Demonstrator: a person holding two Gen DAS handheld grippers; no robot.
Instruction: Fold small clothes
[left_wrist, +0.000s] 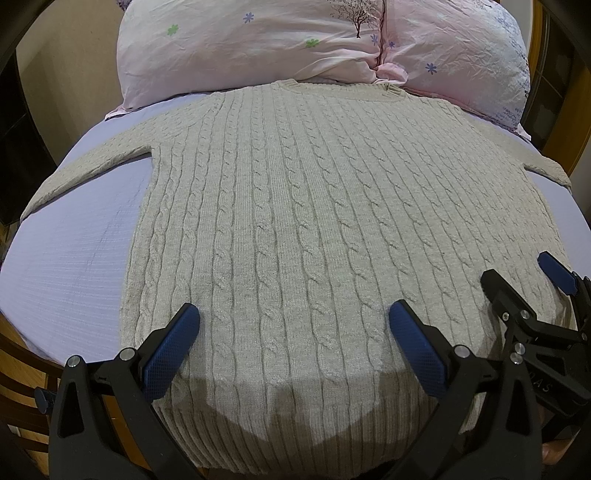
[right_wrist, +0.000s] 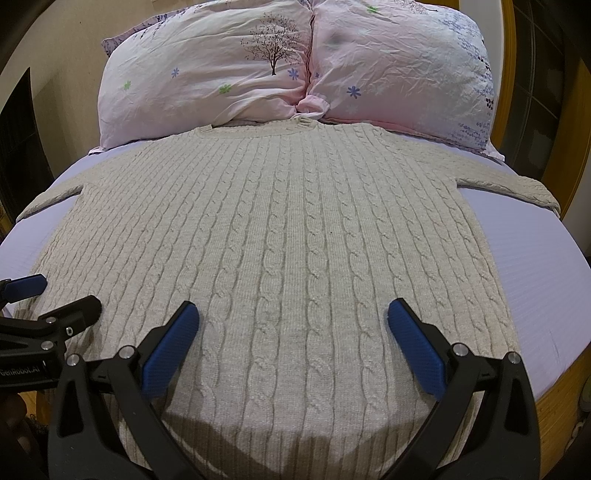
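A beige cable-knit sweater (left_wrist: 295, 206) lies flat on the bed, collar toward the pillows, hem toward me, sleeves spread to both sides; it also shows in the right wrist view (right_wrist: 295, 236). My left gripper (left_wrist: 294, 325) is open and empty, hovering over the left part of the hem. My right gripper (right_wrist: 293, 321) is open and empty over the right part of the hem. The right gripper shows at the right of the left wrist view (left_wrist: 524, 280), and the left gripper at the left edge of the right wrist view (right_wrist: 59, 295).
The bed has a pale lavender sheet (left_wrist: 74, 243) and a wooden frame (right_wrist: 554, 402). Two pink floral pillows (left_wrist: 258, 44) (right_wrist: 402, 62) lie at the head, touching the sweater's collar. Bare sheet shows on both sides of the sweater's body.
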